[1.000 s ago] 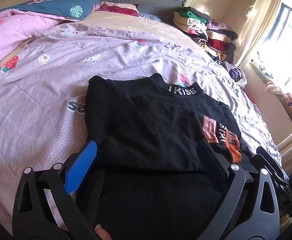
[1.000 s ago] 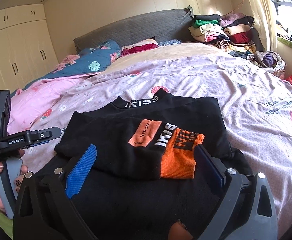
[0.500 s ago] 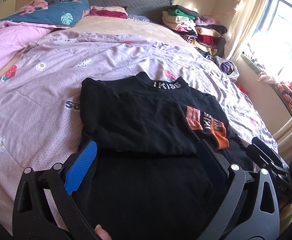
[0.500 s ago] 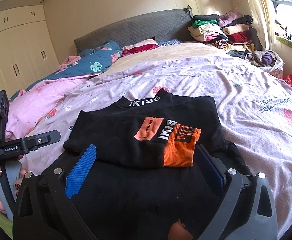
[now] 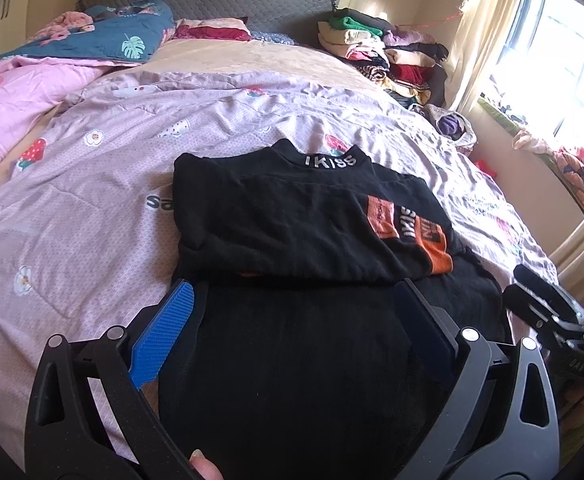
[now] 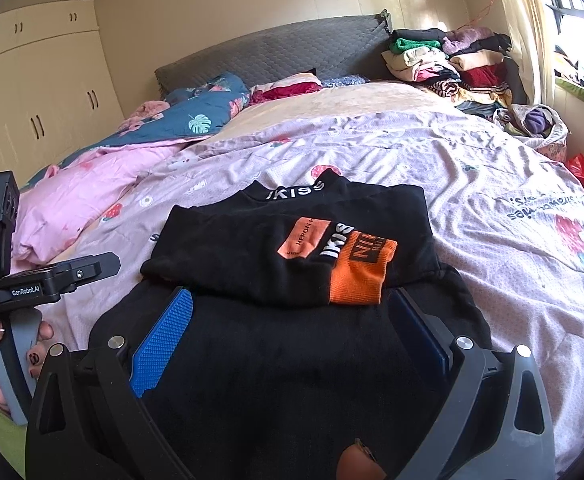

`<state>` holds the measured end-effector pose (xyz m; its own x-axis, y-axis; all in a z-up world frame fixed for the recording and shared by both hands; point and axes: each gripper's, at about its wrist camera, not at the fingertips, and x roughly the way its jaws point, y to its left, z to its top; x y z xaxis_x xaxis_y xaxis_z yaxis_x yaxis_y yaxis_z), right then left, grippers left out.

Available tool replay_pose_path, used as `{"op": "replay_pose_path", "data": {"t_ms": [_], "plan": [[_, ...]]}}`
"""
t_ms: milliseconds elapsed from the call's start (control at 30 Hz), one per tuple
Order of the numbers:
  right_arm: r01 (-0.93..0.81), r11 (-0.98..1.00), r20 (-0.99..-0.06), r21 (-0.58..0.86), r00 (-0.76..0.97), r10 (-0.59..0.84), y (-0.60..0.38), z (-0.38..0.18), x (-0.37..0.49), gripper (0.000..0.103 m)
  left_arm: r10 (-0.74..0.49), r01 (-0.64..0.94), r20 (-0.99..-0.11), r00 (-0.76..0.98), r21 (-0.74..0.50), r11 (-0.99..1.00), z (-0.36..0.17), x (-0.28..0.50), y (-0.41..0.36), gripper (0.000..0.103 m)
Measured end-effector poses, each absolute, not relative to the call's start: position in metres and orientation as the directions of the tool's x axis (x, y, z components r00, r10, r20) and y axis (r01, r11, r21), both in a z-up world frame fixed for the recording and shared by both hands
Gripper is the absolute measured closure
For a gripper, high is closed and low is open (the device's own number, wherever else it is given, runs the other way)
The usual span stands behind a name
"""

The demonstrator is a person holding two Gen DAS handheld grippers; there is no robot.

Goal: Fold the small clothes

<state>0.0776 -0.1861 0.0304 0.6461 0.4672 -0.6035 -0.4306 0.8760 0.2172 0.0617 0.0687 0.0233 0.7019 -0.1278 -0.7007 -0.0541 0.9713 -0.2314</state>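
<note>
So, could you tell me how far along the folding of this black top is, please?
Done: both sleeves of the black top look folded in, the orange-cuffed sleeve lying across its chest, collar away from the cameras. In hand: nothing; the left gripper and right gripper are open over the hem. Left: probably fold the hem up toward the collar, then perhaps set it with the clothes pile.

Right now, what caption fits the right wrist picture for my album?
Open right gripper over a half-folded black top on the bed.
</note>
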Motion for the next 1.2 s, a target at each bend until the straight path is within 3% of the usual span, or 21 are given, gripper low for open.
{"op": "replay_pose_path", "data": {"t_ms": [500,1200], "plan": [[-0.430,0.876,-0.645,0.217,0.610,0.460,-0.206,0.025,0.054,0.005,-0.126,-0.036,-0.737,0.664,-0.200,0.979,0.012,0.036,0.067,0.010],[-0.302,0.928,-0.725,0.219,0.586,0.362,-0.274,0.001,0.029,0.005,-0.128,-0.074,-0.804,0.581,-0.208,0.975,-0.017,-0.003,0.090,0.010]]}}
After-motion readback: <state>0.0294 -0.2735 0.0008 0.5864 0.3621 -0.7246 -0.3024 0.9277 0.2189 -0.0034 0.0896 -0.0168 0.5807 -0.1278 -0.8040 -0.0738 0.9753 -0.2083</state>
